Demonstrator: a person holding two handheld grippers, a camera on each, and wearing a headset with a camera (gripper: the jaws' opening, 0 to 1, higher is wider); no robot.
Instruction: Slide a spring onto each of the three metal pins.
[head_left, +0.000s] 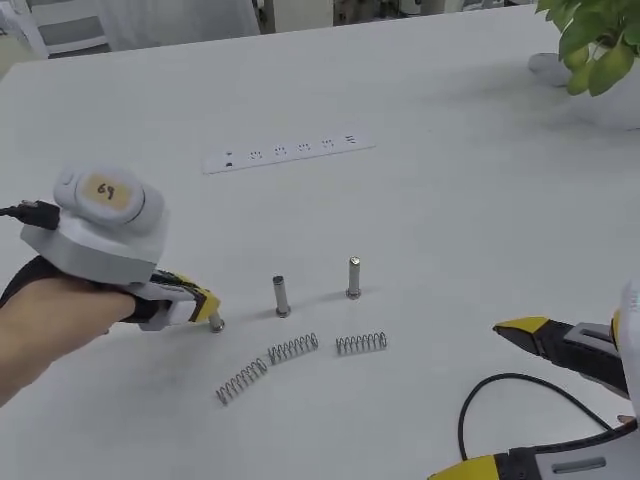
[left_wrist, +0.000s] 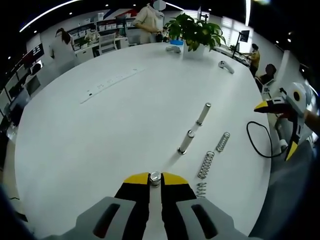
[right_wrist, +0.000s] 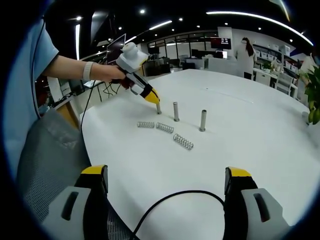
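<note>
1. Table: the white top gives me wide open room around the work. A power strip lies well behind and a plant stands at the far corner. The near edge runs under my right gripper, where a cable loops.
2. My left gripper has its jaws drawn almost together on the head of the left pin; I judge it is steadying the pin.
3. The right gripper is spread wide and holds nothing, well apart from the springs.
4. The middle pin and right pin stand upright and bare, so no spring is on yet.
5. The three springs lie flat just before the pins. Next I should pinch one near its end, stand it up and thread it over a free pin.
</note>
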